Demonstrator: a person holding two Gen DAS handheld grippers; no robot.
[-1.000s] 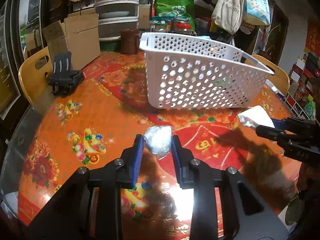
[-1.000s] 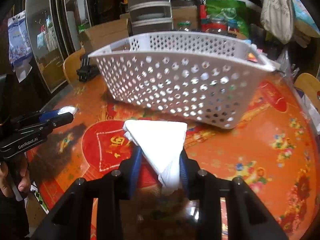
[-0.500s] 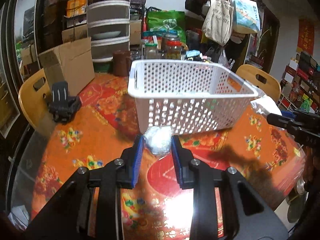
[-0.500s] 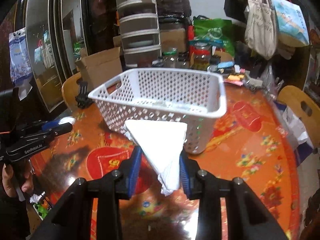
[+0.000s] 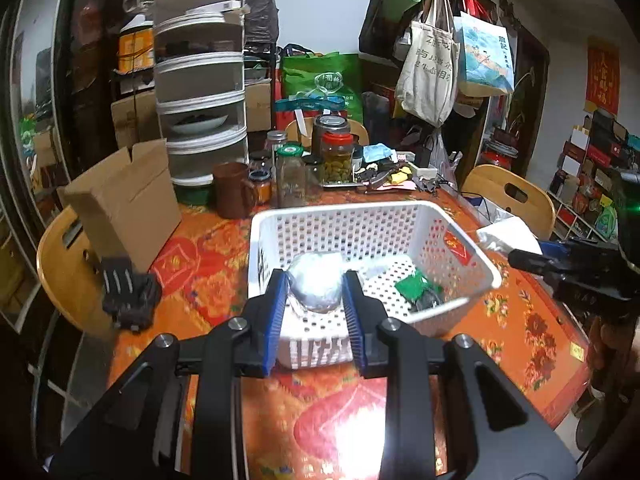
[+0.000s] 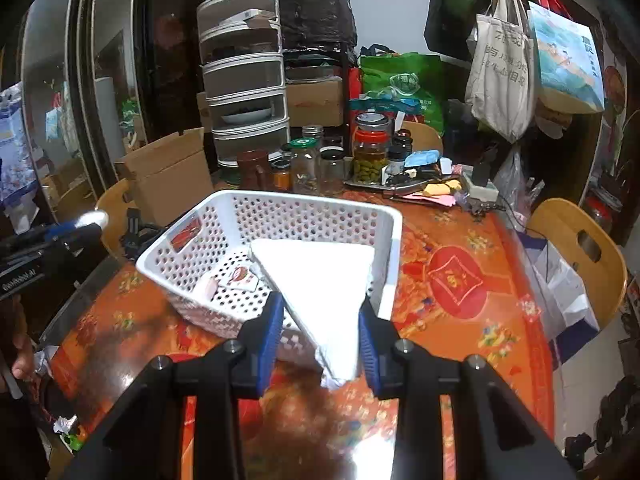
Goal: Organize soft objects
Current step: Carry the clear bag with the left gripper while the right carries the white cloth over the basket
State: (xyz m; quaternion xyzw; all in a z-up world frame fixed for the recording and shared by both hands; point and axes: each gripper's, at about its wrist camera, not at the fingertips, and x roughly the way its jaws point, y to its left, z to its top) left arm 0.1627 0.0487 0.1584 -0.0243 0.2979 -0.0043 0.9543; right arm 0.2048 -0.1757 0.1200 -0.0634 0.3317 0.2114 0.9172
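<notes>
A white perforated basket (image 5: 486, 272) (image 6: 394, 236) sits on the orange table. My left gripper (image 5: 315, 294) is shut on a clear crumpled plastic bag (image 5: 316, 284), held over the basket's near left edge. My right gripper (image 6: 320, 316) is shut on a folded white cloth (image 6: 320, 276), held above the basket's near right corner; the cloth also shows in the left wrist view (image 5: 506, 236). Inside the basket lie a green and black item (image 5: 420, 290) and small packets (image 6: 236, 278).
Jars (image 5: 336, 152), a brown mug (image 5: 234, 194), a cardboard box (image 5: 124, 204) and a stacked food cover (image 5: 200, 80) stand behind the basket. A black phone stand (image 5: 126, 292) sits at the table's left. Wooden chairs (image 6: 580, 248) ring the table.
Both grippers rose with their loads and moved over the basket; its inside now shows from above. Both stayed shut.
</notes>
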